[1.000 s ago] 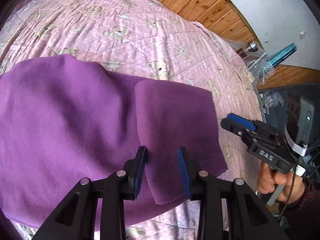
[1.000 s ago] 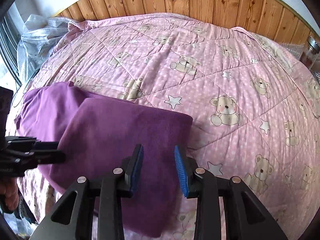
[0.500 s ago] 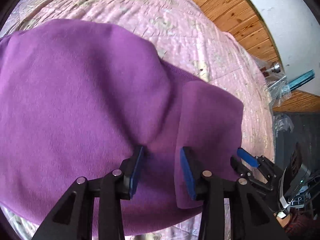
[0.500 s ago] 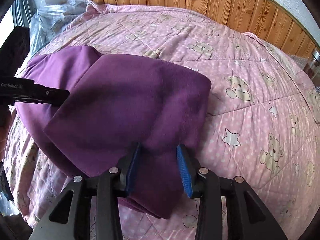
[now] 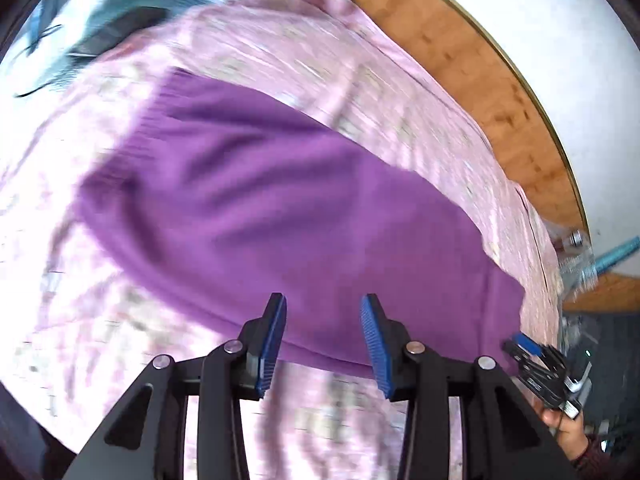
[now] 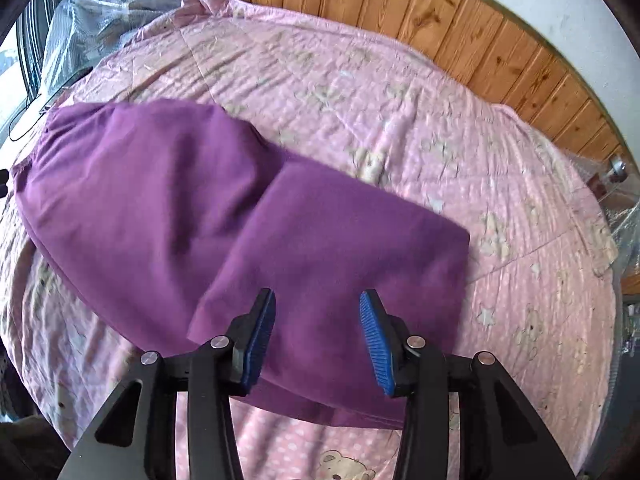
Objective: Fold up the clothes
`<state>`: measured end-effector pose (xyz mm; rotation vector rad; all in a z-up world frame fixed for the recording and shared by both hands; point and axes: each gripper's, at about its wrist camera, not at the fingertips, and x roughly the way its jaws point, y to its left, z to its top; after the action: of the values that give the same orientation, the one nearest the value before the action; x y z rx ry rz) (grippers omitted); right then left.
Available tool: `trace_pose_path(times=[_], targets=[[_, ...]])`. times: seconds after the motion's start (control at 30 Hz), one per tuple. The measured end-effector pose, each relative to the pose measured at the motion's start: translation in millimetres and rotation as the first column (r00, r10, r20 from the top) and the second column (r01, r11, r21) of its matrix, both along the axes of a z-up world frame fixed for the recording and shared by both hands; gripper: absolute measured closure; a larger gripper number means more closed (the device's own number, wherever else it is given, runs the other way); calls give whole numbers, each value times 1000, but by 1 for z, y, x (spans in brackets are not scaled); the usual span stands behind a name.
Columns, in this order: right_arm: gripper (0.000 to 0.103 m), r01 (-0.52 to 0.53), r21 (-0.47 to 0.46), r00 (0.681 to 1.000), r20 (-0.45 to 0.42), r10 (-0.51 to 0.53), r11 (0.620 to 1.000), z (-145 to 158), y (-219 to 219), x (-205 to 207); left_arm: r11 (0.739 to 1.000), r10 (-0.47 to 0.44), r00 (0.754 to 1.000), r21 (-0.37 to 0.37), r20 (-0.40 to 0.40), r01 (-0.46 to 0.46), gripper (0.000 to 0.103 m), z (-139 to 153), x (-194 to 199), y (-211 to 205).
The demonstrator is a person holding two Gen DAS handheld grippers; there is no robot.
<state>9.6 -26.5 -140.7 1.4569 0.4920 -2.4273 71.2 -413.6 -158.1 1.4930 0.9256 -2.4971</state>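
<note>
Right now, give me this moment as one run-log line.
stage: mid-fold | purple garment: on pink quilt, one end folded over | left gripper: open, empty | right gripper: open, empty | left view: motion-blurred

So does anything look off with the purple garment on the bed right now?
Nothing damaged or spilled. The purple garment is only part folded: one flap lies doubled over its right end at a slant, and the left part is still rumpled. Both the left gripper and right gripper are open, holding nothing.

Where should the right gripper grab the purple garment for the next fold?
Probably the near hem of the purple garment, at its folded right part, coming in low from the near side. That edge lies flat on the pink quilt just ahead of the open right gripper.
</note>
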Motion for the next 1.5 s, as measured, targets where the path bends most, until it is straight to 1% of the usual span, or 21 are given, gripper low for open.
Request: trace_pose_path(times=[0.07, 0.13, 0.23, 0.37, 0.47, 0.5, 0.53, 0.57, 0.6, 0.7, 0.8, 0.87, 0.93, 1.07, 1.13, 1.2, 1.23, 1.3, 1.37, 1.43, 1.5], targets=[[58, -43, -49, 999, -3, 43, 998, 17, -38, 0, 988, 155, 988, 13, 13, -155, 53, -12, 17, -60], [56, -146, -77, 989, 1, 147, 986, 27, -92, 3, 963, 247, 969, 106, 28, -248, 53, -32, 26, -102], [54, -290, -97, 955, 28, 294, 952, 23, -179, 3, 941, 254, 967, 223, 29, -254, 52, -57, 20, -123], [54, -347, -89, 933, 65, 353, 934, 9, -261, 0, 915, 250, 968, 328, -9, -233, 52, -70, 10, -123], [52, -301, -62, 931, 196, 308, 952, -31, -283, -9, 899, 285, 959, 350, -9, -264, 51, -77, 11, -128], [49, -294, -90, 939, 157, 305, 952, -33, -281, -5, 891, 298, 954, 365, -21, -270, 51, -78, 12, -130], [48, -297, -84, 936, 171, 308, 951, -39, -282, -7, 885, 310, 950, 377, -34, -275, 52, -77, 11, -130], [48, -290, -87, 933, 198, 302, 953, -43, -283, -11, 881, 310, 949, 391, -52, -266, 56, -76, 8, -129], [48, -271, -101, 925, 246, 288, 957, -47, -284, -18, 891, 292, 953, 386, -81, -240, 82, -71, 5, -126], [49, -178, -182, 908, 348, 233, 967, -39, -281, -45, 959, 170, 962, 260, -212, -112, 83, -37, -5, -104], [43, -176, -254, 927, 281, 247, 951, 1, -294, -64, 997, -10, 956, 69, -293, 32, 83, -2, -15, -65], [39, -235, -275, 911, 273, 310, 932, 19, -318, -67, 995, -104, 945, -31, -309, 99, 83, 11, -21, -40], [33, -320, -275, 865, 304, 398, 906, 20, -353, -65, 984, -172, 935, -94, -310, 150, 83, 14, -28, -20], [32, -519, -124, 742, 426, 518, 846, -31, -419, -55, 966, -240, 924, -168, -297, 197, 83, 14, -29, 3], [45, -578, -27, 711, 474, 520, 816, -61, -422, -51, 963, -247, 925, -175, -288, 203, 83, 13, -28, 6], [75, -596, 56, 730, 453, 511, 801, -75, -413, -55, 960, -257, 925, -183, -280, 211, 83, 13, -30, 7], [81, -574, 12, 740, 434, 513, 818, -74, -407, -61, 959, -261, 926, -183, -272, 217, 83, 13, -31, 7], [85, -475, -107, 793, 379, 477, 874, -57, -379, -76, 957, -273, 918, -173, -286, 231, 83, 16, -35, 7], [85, -323, -249, 856, 335, 394, 913, -35, -330, -90, 949, -312, 890, -160, -333, 273, 83, 30, -39, 17], [85, -122, -394, 901, 342, 269, 911, -21, -261, -98, 920, -391, 841, -145, -374, 363, 83, 45, -44, 41], [84, 92, -476, 913, 390, 117, 875, -38, -187, -100, 863, -493, 786, -98, -374, 495, 82, 45, -55, 74]])
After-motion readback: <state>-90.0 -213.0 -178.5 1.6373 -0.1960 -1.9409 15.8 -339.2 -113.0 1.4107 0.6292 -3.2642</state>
